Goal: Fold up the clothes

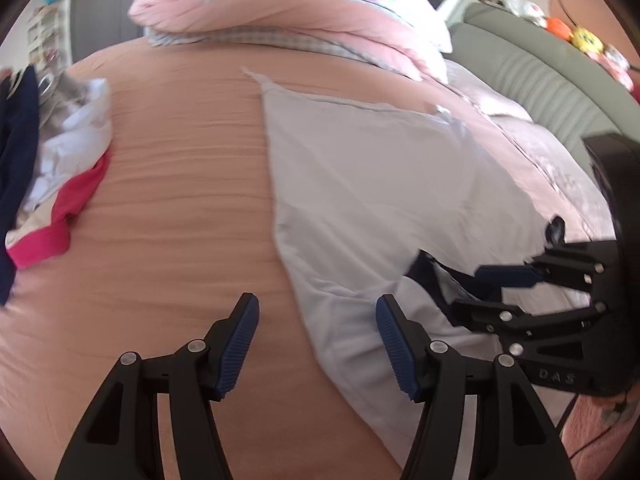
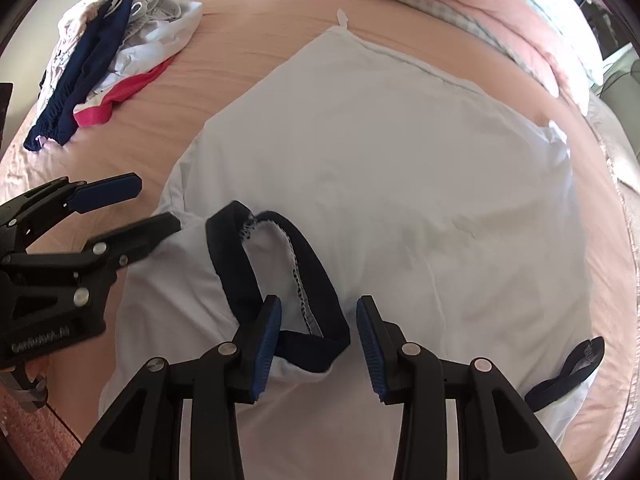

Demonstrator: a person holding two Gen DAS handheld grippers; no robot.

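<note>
We see a white T-shirt (image 2: pixel 400 184) with a navy collar (image 2: pixel 280 276) lying spread flat on the peach bedsheet (image 1: pixel 180 200), neck end towards us. Left gripper (image 1: pixel 316 344) hangs with jaws spread and empty, straddling the shirt's left edge. Right gripper (image 2: pixel 318 336) also has its jaws spread, one finger on each side of the collar band, not pinching it. A navy sleeve cuff (image 2: pixel 568 372) shows at lower right. Heap of unfolded clothes (image 2: pixel 112 60), navy, white and pink, sits well apart at far left. Folded pink quilt (image 1: pixel 288 12) lies beyond the shirt's hem; grey headboard (image 1: pixel 540 76) to the right. Nothing blocks the shirt.
</note>
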